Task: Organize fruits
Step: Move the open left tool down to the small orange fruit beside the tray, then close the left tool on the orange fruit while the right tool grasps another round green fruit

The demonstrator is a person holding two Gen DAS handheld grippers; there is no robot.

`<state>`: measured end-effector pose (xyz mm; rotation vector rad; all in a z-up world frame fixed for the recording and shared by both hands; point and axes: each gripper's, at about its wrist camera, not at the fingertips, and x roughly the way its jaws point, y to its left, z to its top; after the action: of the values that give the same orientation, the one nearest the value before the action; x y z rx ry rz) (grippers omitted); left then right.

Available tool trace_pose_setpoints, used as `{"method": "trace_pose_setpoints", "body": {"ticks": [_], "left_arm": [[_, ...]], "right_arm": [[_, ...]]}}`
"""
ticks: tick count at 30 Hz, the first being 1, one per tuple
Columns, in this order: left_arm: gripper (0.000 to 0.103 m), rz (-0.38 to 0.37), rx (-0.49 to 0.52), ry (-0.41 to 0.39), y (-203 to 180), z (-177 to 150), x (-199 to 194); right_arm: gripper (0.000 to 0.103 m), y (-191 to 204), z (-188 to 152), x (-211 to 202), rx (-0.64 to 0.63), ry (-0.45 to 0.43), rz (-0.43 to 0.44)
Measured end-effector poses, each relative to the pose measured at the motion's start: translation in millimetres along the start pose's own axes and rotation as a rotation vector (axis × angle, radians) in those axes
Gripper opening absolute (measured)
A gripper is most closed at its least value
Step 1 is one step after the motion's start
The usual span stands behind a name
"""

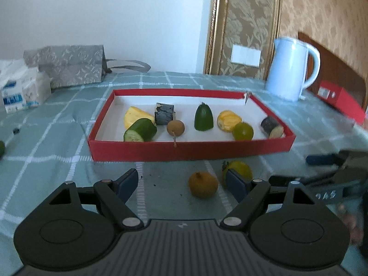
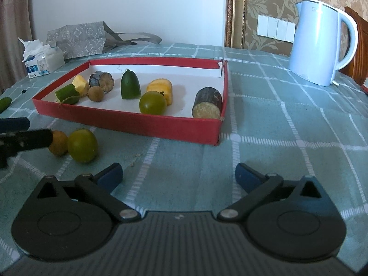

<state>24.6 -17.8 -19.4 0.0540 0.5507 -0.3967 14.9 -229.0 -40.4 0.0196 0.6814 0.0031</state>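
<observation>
Currently, your stock stands as follows:

- Left gripper point(image 1: 181, 184): jaws spread and empty, nothing pressed between the pads; it hovers low over the tablecloth point(image 1: 57, 142).
- Right gripper point(image 2: 179, 174): jaws spread wide, holding nothing; only bare cloth lies between its fingers.
- Red box point(image 1: 191, 150): straight ahead of your left gripper, ahead and slightly left of your right one.
- Already in the box, eight pieces: cucumber chunk point(image 1: 140, 130), yellow wedge point(image 1: 134, 116), dark block point(image 1: 164, 113), small brown fruit point(image 1: 175, 127), green cone-shaped piece point(image 1: 203, 117), yellow piece point(image 1: 228, 120), green round fruit point(image 1: 242, 131), dark eggplant slice point(image 1: 272, 127).
- Left on the cloth, outside the box: orange fruit point(image 1: 203, 187), just ahead of your left gripper between its fingers; yellow-green fruit point(image 1: 240, 169), beside it and partly behind the left gripper's right-hand finger.
- Also outside: a green piece point(image 2: 4, 103) far to the left of both grippers, at the picture's edge.
- Judgement: most of the sorting looks done; two fruits near your left gripper, perhaps the far green piece too, remain.
- Not part of the job: kettle point(image 2: 319, 43), tissue pack point(image 2: 43, 61).
</observation>
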Motion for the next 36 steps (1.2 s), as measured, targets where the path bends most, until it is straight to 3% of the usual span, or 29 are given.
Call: {"method": "trace_pose_setpoints", "body": {"ticks": [11, 13, 15, 20, 24, 36], "left_arm": [[0.082, 0.012, 0.065, 0.033, -12, 3, 13], [0.072, 0.010, 0.064, 0.040, -12, 3, 16], [0.050, -0.005, 0.063, 0.061, -10, 3, 19], [0.033, -0.041, 0.073, 0.083, -13, 0, 21], [0.030, -0.039, 0.094, 0.081, -17, -2, 22], [0.029, 0.000, 0.017, 0.029, 5, -1, 8]], "right_arm": [[0.103, 1, 1, 0, -0.007, 0.003, -0.005], [0.103, 1, 1, 0, -0.008, 0.003, -0.005], [0.103, 1, 1, 1, -0.008, 0.003, -0.005], [0.103, 1, 1, 1, -0.009, 0.004, -0.007], [0.103, 1, 1, 1, -0.009, 0.004, -0.007], [0.103, -3, 0, -3, 0.018, -0.021, 0.013]]}}
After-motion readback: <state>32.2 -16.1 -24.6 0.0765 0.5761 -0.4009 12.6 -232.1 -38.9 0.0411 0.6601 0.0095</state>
